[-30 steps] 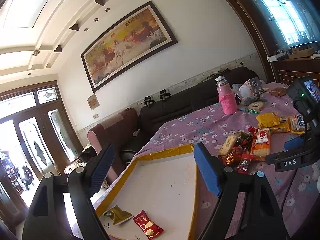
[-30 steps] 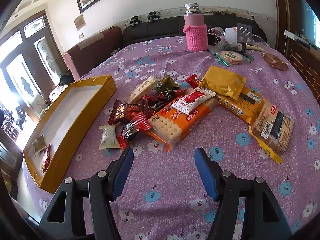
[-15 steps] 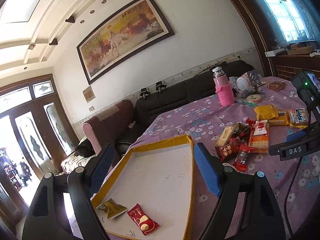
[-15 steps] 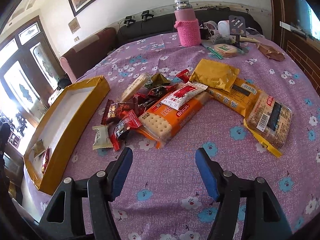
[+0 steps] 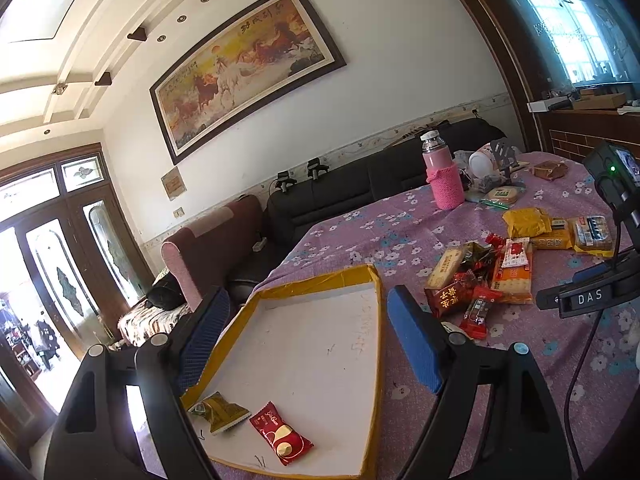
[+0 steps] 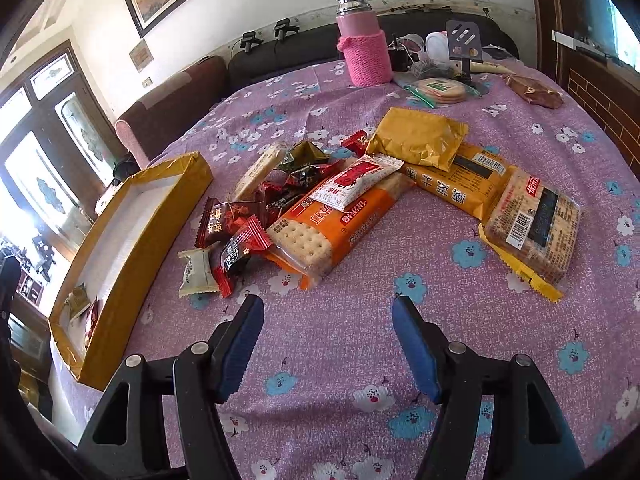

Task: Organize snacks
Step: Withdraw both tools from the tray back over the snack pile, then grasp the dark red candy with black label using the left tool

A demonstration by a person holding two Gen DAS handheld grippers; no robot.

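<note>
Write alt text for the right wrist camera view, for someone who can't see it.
The open right gripper hovers empty over a purple flowered tablecloth, facing a pile of snack packets. A yellow box at left holds two small packets. A pink bottle stands at the far side.

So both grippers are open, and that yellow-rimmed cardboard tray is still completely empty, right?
Not quite. Both the left gripper and right gripper are open, but the yellow-rimmed cardboard tray already holds two packets, an olive-gold snack packet and a red snack packet: see the left wrist view.
</note>
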